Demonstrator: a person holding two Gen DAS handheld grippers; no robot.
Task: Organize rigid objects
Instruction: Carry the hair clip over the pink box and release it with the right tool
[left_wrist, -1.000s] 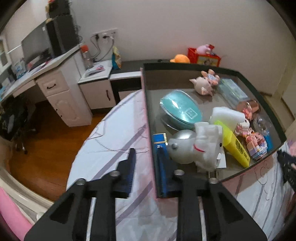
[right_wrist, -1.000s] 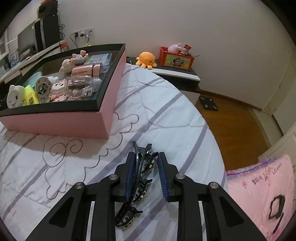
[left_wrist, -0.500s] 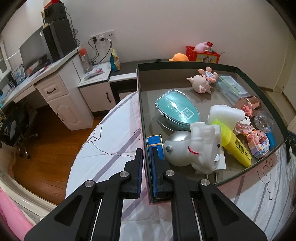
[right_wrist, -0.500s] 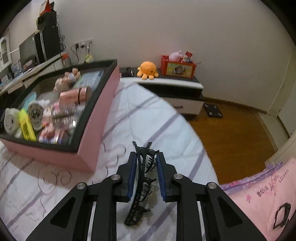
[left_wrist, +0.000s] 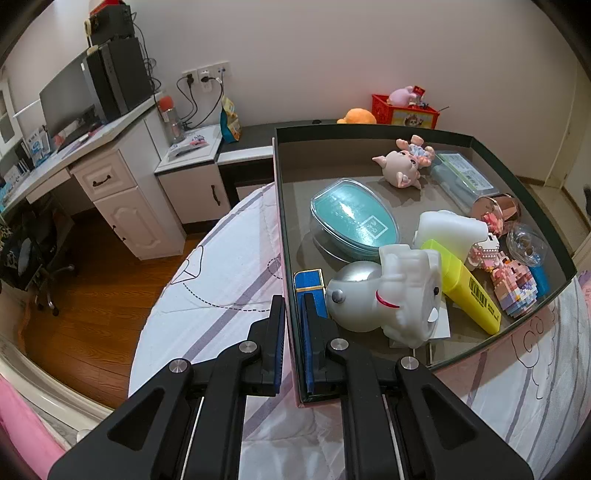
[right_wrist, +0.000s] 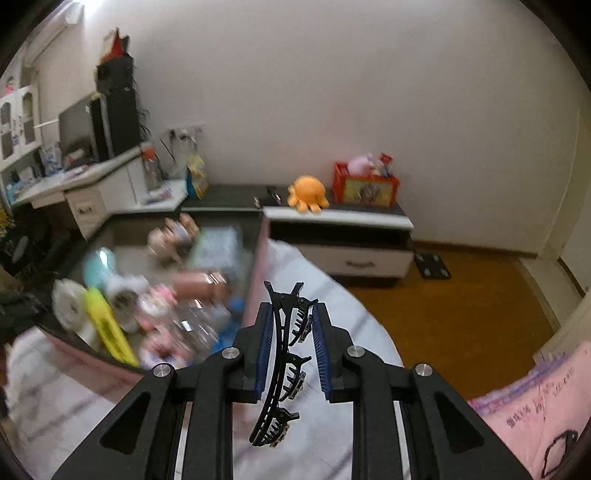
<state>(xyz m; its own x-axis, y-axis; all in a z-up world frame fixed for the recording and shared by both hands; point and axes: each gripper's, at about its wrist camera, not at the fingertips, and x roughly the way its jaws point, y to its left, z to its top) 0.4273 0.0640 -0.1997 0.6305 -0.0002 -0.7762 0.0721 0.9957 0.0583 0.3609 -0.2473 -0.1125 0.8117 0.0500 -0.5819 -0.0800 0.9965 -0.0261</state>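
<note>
A pink box (left_wrist: 291, 258) with a dark inside sits on the bed and holds several toys. My left gripper (left_wrist: 294, 314) is shut on the box's left wall near its front corner, one finger outside and one inside. My right gripper (right_wrist: 290, 321) is shut on a long black hair clip (right_wrist: 284, 354) and holds it in the air above the bed, just right of the box (right_wrist: 258, 254). The box contents look blurred in the right wrist view.
In the box lie a teal case (left_wrist: 354, 218), a silver and white toy (left_wrist: 384, 295), a yellow marker (left_wrist: 465, 284) and a pig figure (left_wrist: 402, 166). A desk (left_wrist: 103, 173) and a low cabinet (right_wrist: 340, 236) stand beyond the bed. Wooden floor (right_wrist: 461, 302) lies to the right.
My left gripper has closed onto the box wall. My right gripper has closed on the hair clip and lifted it off the bed, swinging toward the box.
</note>
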